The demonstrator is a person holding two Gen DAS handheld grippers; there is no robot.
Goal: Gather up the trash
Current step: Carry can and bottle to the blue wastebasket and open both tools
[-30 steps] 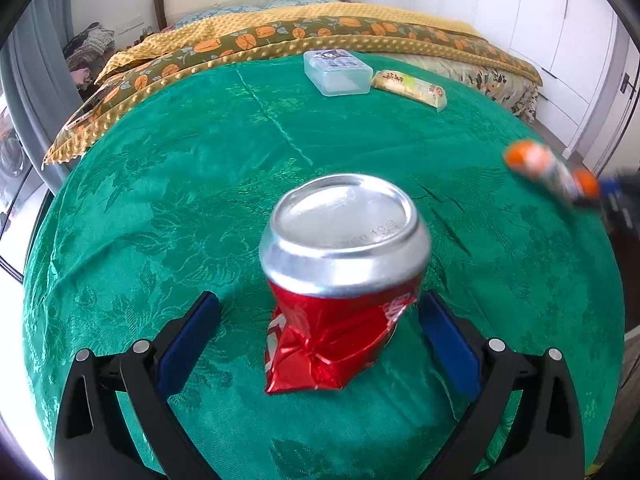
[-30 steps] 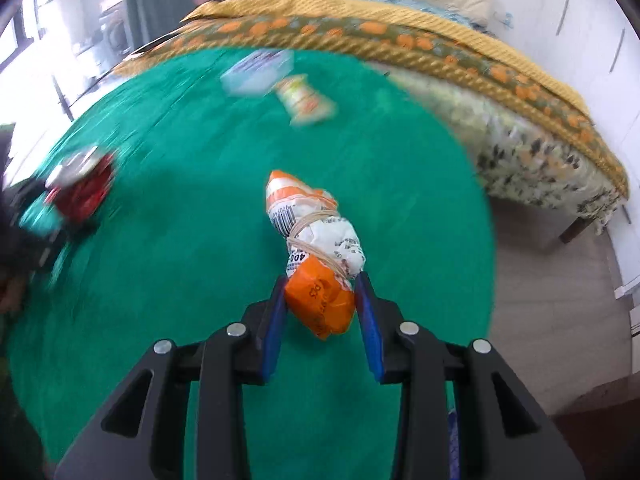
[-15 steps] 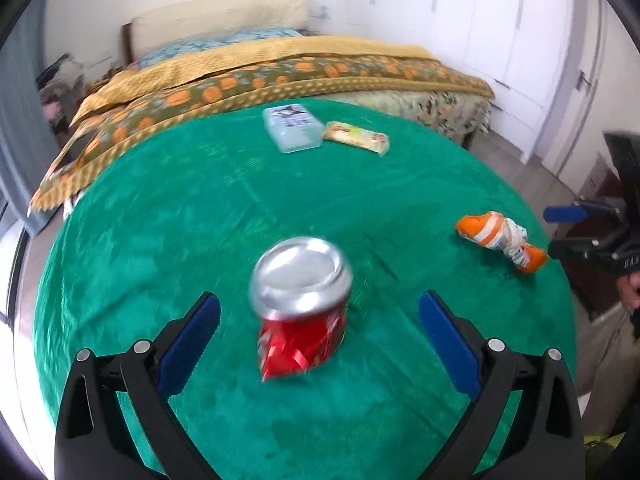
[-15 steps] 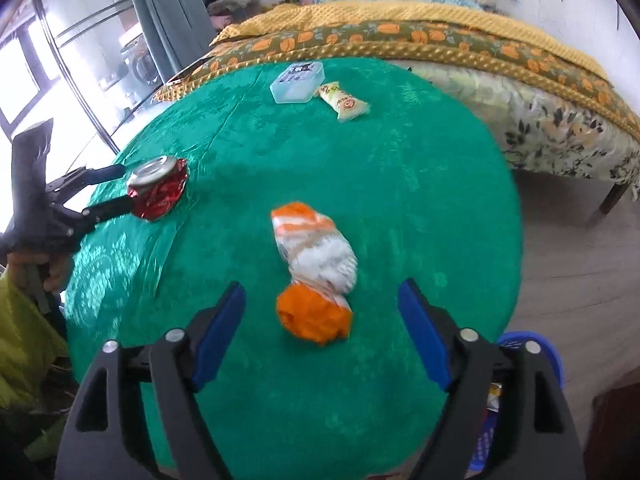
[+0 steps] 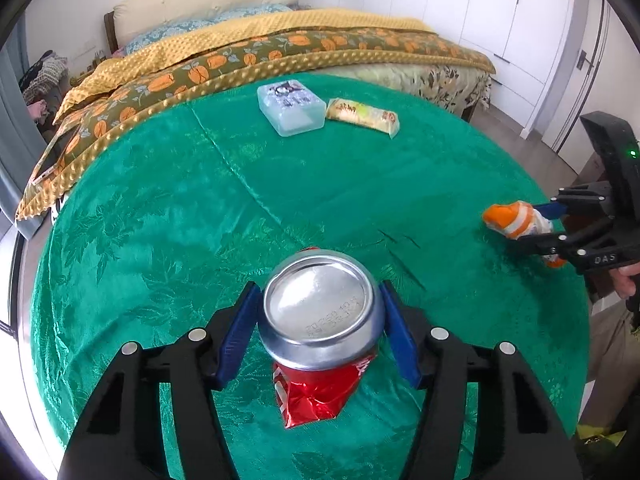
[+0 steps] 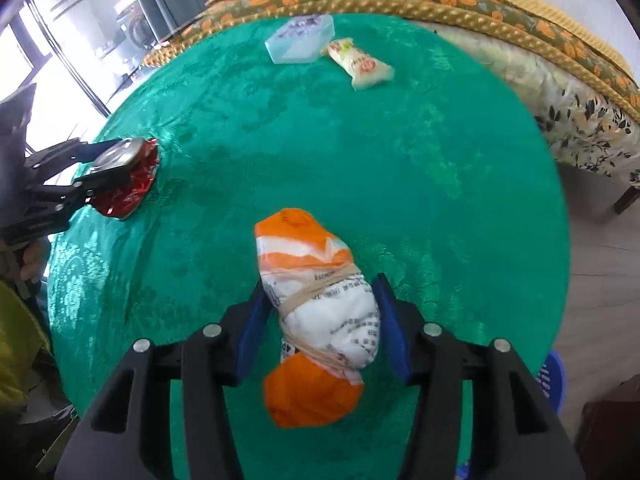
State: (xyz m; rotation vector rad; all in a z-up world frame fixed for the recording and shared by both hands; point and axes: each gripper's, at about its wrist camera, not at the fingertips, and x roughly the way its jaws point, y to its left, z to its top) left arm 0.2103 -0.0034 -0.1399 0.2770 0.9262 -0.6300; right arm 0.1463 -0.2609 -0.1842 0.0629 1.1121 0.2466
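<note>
L gripper [image 5: 320, 332] is closing on the crushed can [image 5: 320, 344] w/ pads at its rim, R gripper [image 6: 324, 320] closing round the banded packet [image 6: 320, 312], both evidently for binning.

Crumpled glossy metal can [image 5: 320, 344]; shiny green damask cloth on the desk [image 5: 200, 216]; frosted plastic box [image 5: 290, 108]; glossy wrapper [image 5: 362, 115]; matt black plastic fingers [image 5: 236, 328].

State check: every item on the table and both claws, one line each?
Red can: crushed, upright, between left claw's pads.
Orange-white packet: banded, lying between right claw's pads.
Clear box: lid on.
Snack bar: sealed, flat.
Left claw: closing.
Right claw: closing.
</note>
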